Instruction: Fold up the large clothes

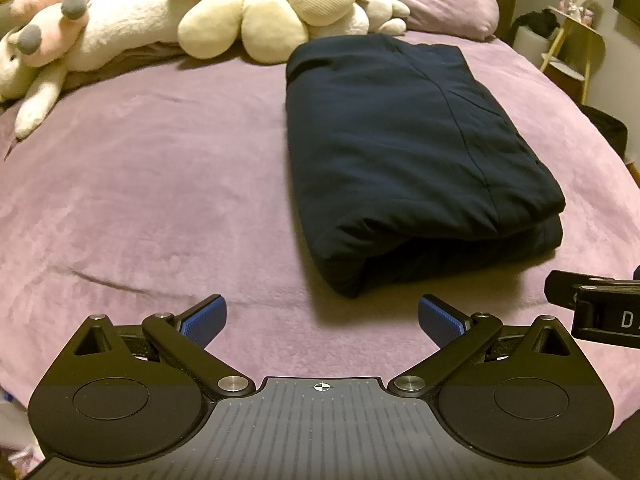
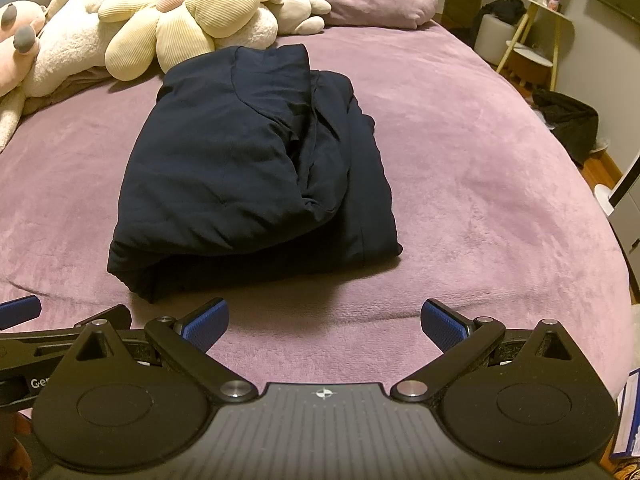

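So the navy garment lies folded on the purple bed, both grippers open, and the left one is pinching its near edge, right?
Not quite. The left gripper pinches nothing: the left wrist view shows its open jaws short of the folded navy garment, over bare purple bed. The right gripper is open too.

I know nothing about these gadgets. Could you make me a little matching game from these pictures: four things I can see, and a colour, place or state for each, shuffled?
Things:
1. garment
2. blanket
3. flower cushion
4. left gripper

Descriptions:
A. pale yellow, at the head of the bed
B. open, holding nothing
C. dark navy, folded into a bundle
D. purple, spread over the bed

Pairs: 1-C, 2-D, 3-A, 4-B
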A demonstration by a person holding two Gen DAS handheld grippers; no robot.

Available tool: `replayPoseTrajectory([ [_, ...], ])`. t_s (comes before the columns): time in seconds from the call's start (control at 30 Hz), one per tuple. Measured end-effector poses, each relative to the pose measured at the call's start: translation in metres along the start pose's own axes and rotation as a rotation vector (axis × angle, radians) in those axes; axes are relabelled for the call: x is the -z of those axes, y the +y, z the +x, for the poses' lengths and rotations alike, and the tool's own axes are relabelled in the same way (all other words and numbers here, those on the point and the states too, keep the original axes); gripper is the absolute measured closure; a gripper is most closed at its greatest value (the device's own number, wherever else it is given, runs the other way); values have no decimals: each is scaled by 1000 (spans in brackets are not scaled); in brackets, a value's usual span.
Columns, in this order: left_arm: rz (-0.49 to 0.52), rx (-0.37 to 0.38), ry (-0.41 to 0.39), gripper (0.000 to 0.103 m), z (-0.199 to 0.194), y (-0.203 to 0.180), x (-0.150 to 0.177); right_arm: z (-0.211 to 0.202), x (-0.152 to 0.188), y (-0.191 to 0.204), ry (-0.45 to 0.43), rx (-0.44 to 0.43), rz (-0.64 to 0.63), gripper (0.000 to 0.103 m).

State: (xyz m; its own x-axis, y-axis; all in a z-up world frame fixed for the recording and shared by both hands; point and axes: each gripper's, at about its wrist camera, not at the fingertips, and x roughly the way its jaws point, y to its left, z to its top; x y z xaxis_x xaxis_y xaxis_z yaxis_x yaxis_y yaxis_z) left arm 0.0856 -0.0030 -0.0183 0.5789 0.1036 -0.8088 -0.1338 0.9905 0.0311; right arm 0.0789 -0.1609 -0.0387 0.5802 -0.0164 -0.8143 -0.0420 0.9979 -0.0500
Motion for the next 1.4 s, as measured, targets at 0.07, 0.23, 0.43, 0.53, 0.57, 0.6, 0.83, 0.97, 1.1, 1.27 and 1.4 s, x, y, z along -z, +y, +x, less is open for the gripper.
replayPoseTrajectory([
  [0.07, 4, -3, -2, 0, 0, -1, 0, 0, 0, 0, 1, 1, 0, 1],
  [0.23, 16, -6, -19, 0, -2, -2, -1, -1, 0, 0, 0, 1, 1, 1],
  [0.43, 26, -27, -34, 0, -4, -3, -3, -1, -1, -1, 0, 1, 2, 1],
  [0.53, 12, -14, -28, 0, -4, -1, -4, -1, -1, -1, -3, 0, 1, 1],
  [0.57, 7, -9, -26, 0, -4, -1, -4, -2, -2, -1, -3, 0, 0, 1],
  [0.6, 3, -4, -23, 0, -4, 0, -4, -2, -2, -1, -4, 0, -1, 1],
  [0.83, -5, 25, -11, 0, -2, 0, -5, -2, -3, 0, -3, 0, -1, 1],
  [0.97, 3, 21, -7, 0, -2, -2, -4, -1, -3, 0, -3, -1, 0, 1],
  [1.1, 6, 25, -8, 0, -2, -4, -3, -1, -3, 0, -4, 0, 0, 1],
  [1.27, 10, 23, -7, 0, -2, -5, -3, -1, -3, -1, -3, 0, 2, 1],
  [1.4, 12, 25, -7, 0, -2, -5, -3, -1, -3, -1, -2, 1, 4, 1],
])
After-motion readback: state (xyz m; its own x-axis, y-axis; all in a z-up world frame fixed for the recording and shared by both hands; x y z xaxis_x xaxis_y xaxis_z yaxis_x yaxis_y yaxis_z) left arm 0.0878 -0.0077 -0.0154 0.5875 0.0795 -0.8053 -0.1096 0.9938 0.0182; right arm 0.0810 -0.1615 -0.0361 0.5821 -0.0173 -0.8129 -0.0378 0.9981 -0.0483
